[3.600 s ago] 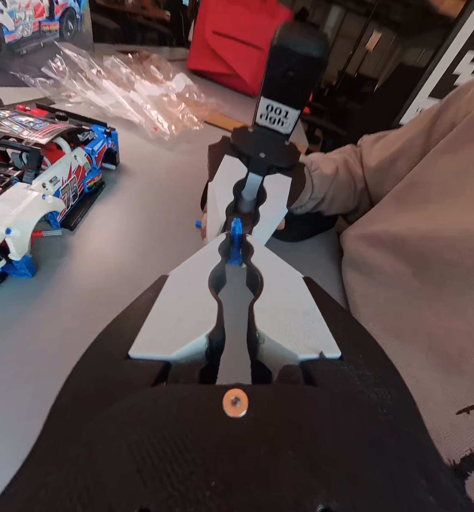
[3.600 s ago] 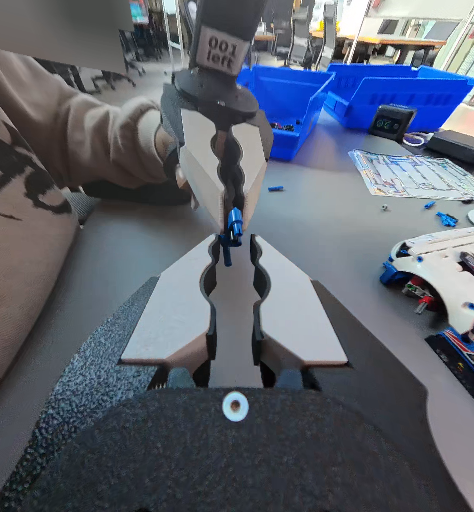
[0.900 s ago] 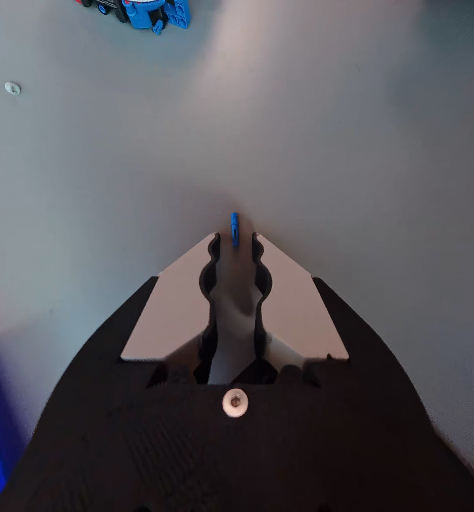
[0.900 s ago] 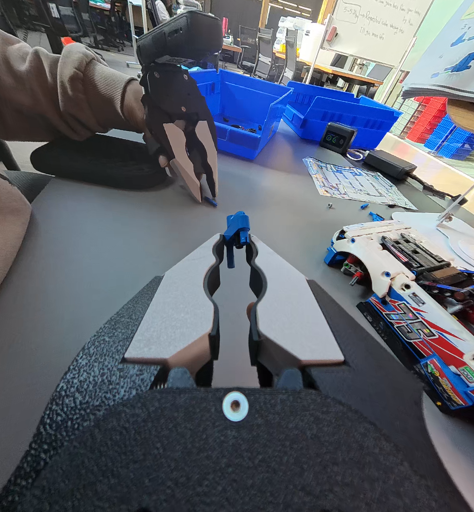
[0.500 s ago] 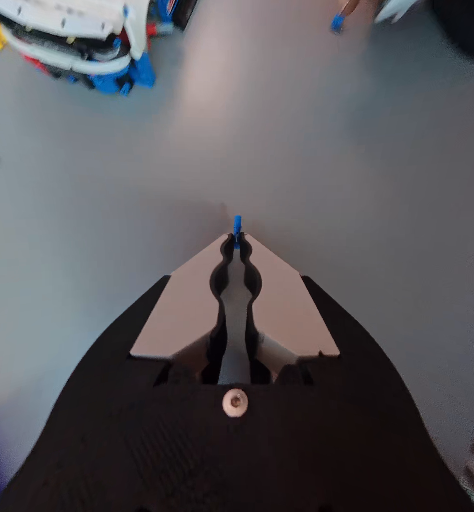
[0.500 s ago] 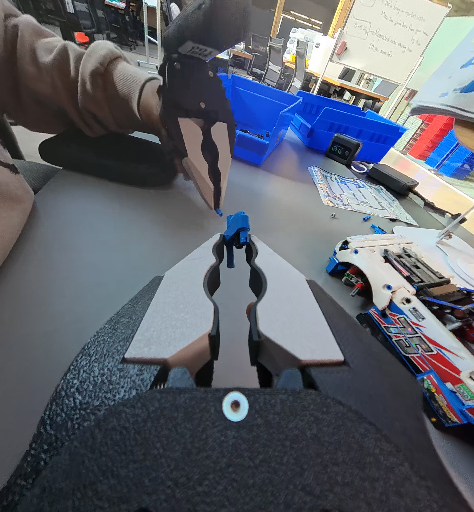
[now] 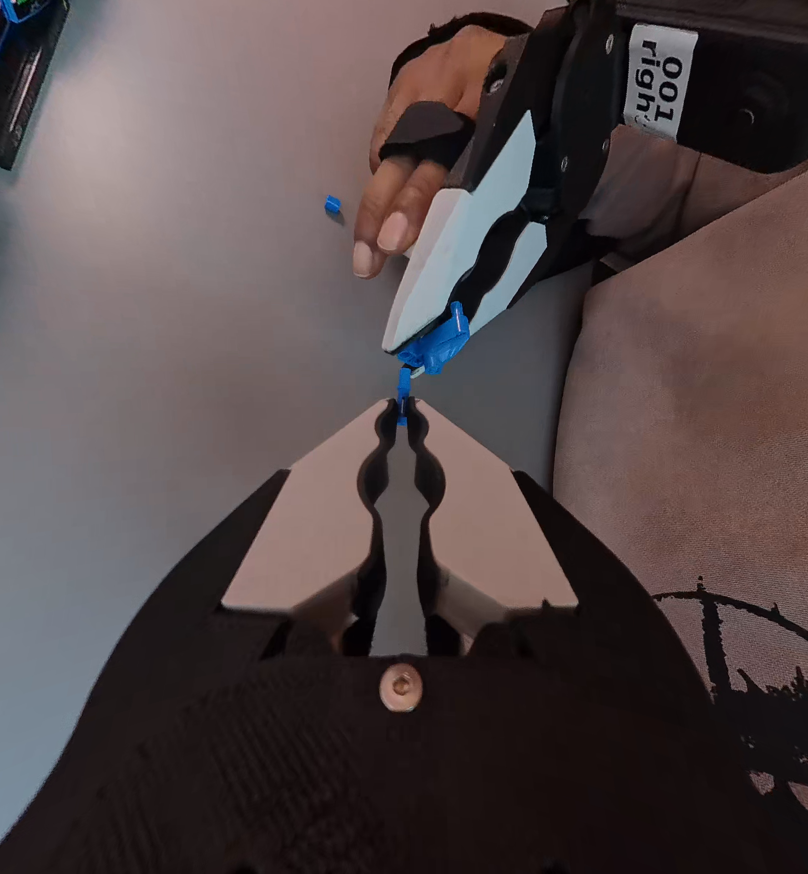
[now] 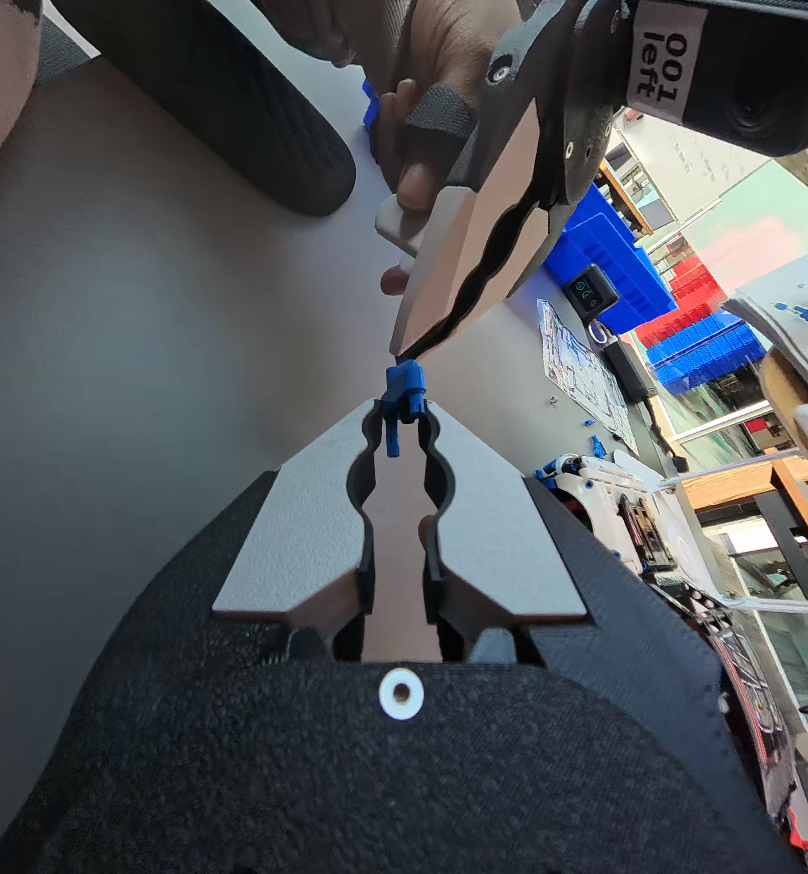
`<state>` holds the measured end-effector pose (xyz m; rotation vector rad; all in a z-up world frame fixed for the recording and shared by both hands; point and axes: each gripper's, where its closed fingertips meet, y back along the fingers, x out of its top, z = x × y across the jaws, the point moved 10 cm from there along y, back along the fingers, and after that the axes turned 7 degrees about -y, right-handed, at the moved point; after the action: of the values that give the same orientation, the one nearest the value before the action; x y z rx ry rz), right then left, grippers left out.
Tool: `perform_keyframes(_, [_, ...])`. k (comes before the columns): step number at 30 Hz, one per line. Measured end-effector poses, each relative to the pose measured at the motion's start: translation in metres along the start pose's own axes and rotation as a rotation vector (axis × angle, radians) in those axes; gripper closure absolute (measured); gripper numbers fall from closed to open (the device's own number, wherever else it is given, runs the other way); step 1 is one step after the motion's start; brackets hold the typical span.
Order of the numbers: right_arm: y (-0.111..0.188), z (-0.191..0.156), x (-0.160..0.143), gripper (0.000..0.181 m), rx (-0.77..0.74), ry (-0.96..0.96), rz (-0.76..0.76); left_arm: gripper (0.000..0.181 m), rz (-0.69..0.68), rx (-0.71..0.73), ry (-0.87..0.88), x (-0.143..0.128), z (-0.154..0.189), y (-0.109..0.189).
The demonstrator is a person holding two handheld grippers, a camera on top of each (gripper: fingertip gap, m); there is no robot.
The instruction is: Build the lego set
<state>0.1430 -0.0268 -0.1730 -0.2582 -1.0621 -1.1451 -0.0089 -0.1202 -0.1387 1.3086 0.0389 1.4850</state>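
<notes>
Work surface: a smooth grey tabletop (image 8: 132, 331), matt, with soft daylight sheen. At its far edge stand large blue plastic bins (image 8: 605, 255). Beyond them, stacked blue storage crates (image 8: 704, 350) and red storage crates (image 8: 690, 288) fill shelving. A wooden desk (image 8: 747, 477) on a dark frame stands near bright windows (image 8: 771, 213). Remaining room is blurred or cropped.
</notes>
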Motion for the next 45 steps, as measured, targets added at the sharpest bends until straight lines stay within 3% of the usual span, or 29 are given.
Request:
perform_keyframes(17, [-0.009,-0.011,-0.002,0.169,0.02,0.083,-0.104,0.179,0.004,-0.036,0.079,-0.013,-0.01,-0.016])
perform_keyframes(27, [-0.001,-0.01,0.003,0.169,0.114,-0.003,-0.006,0.18,0.082,-0.157,0.055,-0.021,-0.005,-0.021])
perform_keyframes(33, [-0.005,-0.021,0.003,0.169,0.192,0.073,-0.04,0.18,-0.068,-0.169,-0.012,-0.021,0.001,-0.027])
perform_keyframes(40, [-0.013,-0.033,0.004,0.169,0.171,0.185,-0.14,0.18,-0.15,-0.201,0.137,-0.024,-0.009,-0.033])
perform_keyframes(45, [-0.013,-0.03,0.004,0.169,0.148,0.113,-0.122,0.181,-0.092,-0.212,0.205,-0.019,-0.016,-0.027])
